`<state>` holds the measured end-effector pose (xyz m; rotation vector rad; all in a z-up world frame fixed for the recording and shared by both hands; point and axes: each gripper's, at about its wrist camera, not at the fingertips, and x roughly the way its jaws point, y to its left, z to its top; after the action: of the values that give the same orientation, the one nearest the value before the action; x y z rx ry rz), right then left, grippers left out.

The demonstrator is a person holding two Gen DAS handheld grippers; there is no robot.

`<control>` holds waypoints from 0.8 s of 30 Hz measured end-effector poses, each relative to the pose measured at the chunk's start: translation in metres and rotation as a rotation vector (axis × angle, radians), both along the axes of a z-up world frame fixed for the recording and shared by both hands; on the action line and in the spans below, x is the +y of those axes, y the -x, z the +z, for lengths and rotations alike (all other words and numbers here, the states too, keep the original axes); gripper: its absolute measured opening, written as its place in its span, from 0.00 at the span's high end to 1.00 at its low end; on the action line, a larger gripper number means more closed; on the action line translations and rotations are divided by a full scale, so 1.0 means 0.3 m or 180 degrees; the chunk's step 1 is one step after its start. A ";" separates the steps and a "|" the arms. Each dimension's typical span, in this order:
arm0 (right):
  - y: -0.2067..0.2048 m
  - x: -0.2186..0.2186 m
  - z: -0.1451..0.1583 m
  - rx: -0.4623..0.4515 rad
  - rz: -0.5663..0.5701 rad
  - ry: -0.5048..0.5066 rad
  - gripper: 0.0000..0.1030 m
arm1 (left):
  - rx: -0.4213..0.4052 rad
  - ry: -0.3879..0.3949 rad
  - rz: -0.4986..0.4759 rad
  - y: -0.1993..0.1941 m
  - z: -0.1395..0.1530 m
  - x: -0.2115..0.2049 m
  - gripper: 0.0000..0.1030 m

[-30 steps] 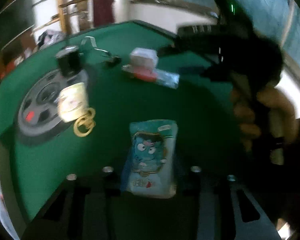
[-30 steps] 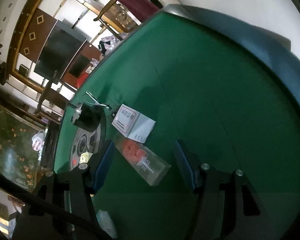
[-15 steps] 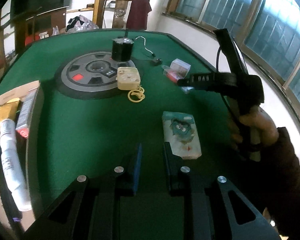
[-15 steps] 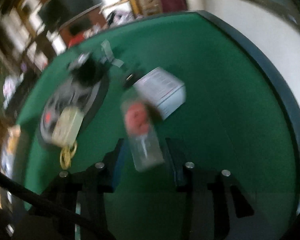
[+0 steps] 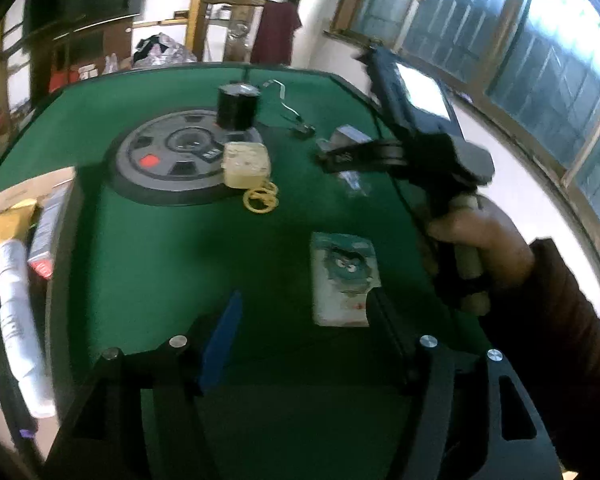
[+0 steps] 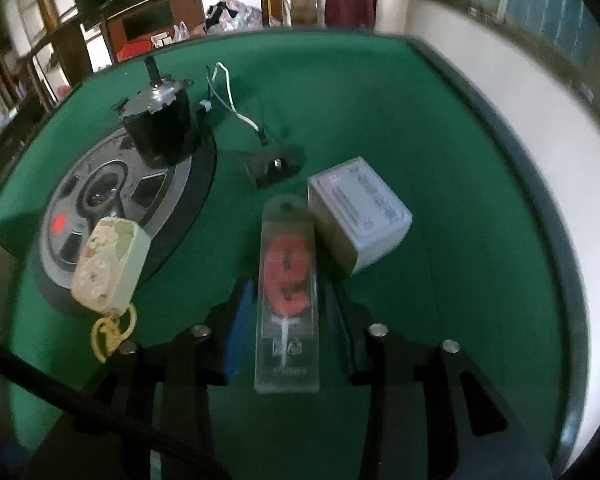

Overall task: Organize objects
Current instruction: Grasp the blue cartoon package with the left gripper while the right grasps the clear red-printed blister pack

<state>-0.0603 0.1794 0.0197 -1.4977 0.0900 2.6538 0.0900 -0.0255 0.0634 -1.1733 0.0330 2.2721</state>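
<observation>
Right tongs (image 6: 286,320) stand apart astride the clear pack (image 6: 287,296) on the worktop (image 6: 440,128), not yet clamped. Left tongs (image 5: 300,320) gape, empty, pouch (image 5: 343,276) at one o'clock. Motor (image 6: 160,124), box (image 6: 358,212), case (image 6: 110,264) remain unsorted; most work remains.

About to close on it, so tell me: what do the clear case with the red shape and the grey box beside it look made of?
The clear case looks like rigid transparent plastic: glossy, and the green felt shows through it. The red shape inside looks waxy, possibly a candle. The grey box looks like matte printed cardboard, with sharp folded edges. The right hand-held gripper stands open around the case.
</observation>
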 end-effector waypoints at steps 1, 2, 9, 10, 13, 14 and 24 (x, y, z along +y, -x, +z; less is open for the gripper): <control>-0.002 -0.006 0.002 -0.0014 0.0033 -0.0048 0.76 | -0.0006 0.0055 -0.0028 0.000 -0.009 0.022 0.43; -0.007 -0.006 0.004 -0.0039 0.0047 -0.0028 0.76 | -0.0011 0.0098 -0.0049 -0.002 -0.016 0.040 0.43; -0.144 0.077 0.013 -0.0149 0.0071 0.0262 0.76 | 0.0082 0.0531 -0.0193 0.023 -0.081 0.219 0.39; -0.167 0.090 0.011 -0.0157 0.0075 0.0292 0.76 | 0.0139 0.0660 -0.0202 0.029 -0.093 0.249 0.39; -0.240 0.116 0.014 -0.0162 0.0090 0.0407 0.76 | 0.0259 0.0895 -0.0252 0.039 -0.132 0.320 0.36; -0.266 0.127 0.017 -0.0150 0.0095 0.0449 0.76 | 0.0256 0.0910 -0.0242 0.042 -0.140 0.330 0.35; -0.371 0.115 0.080 0.0088 0.0123 0.0773 0.76 | -0.0011 0.0297 -0.0197 0.053 -0.113 0.221 0.66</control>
<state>0.0508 0.2140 0.0437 -1.5419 0.4028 2.7779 0.0741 0.0407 0.0294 -1.2070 0.1734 2.2351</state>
